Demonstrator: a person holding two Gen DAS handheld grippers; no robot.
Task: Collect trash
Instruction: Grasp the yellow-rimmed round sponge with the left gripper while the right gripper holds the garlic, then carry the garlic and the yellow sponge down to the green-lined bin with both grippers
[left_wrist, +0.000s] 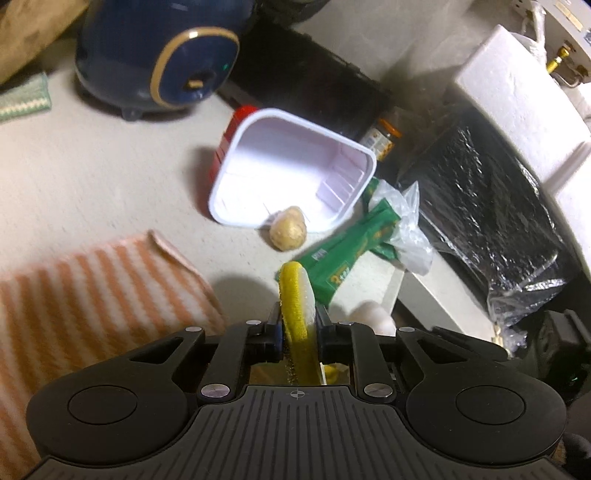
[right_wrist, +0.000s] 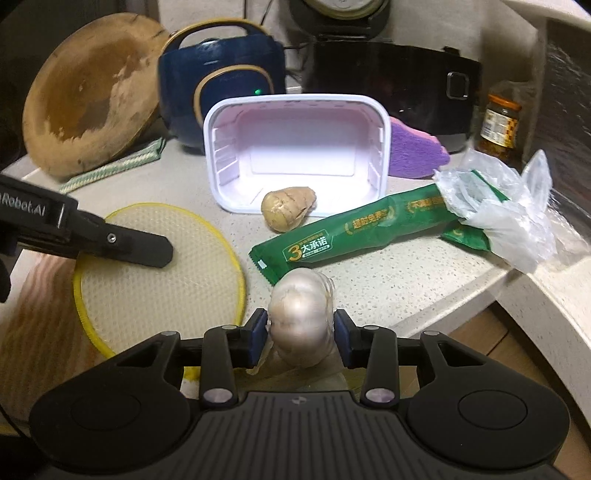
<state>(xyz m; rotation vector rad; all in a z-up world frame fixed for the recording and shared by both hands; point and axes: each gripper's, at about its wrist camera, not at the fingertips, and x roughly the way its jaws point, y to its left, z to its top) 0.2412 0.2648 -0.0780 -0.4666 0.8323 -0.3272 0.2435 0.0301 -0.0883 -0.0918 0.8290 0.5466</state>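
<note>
Garlic bulb (right_wrist: 301, 325) is clamped in the right gripper (right_wrist: 300, 334), over the counter (right_wrist: 388, 284) edge. Yellow-rimmed round mesh pad (left_wrist: 297, 306) is pinched edge-on by the left gripper (left_wrist: 298, 325). Judged step: carry held items off; grips should be kept firm, the bulb level so it isn't squeezed out. Still lying: one ginger piece (right_wrist: 287, 208) at the tipped white tray (right_wrist: 295, 147), two green wrappers (right_wrist: 354, 232), one clear bag (right_wrist: 495, 210). Beyond: one purple sponge (right_wrist: 417, 151), one jar (right_wrist: 498, 125).
</note>
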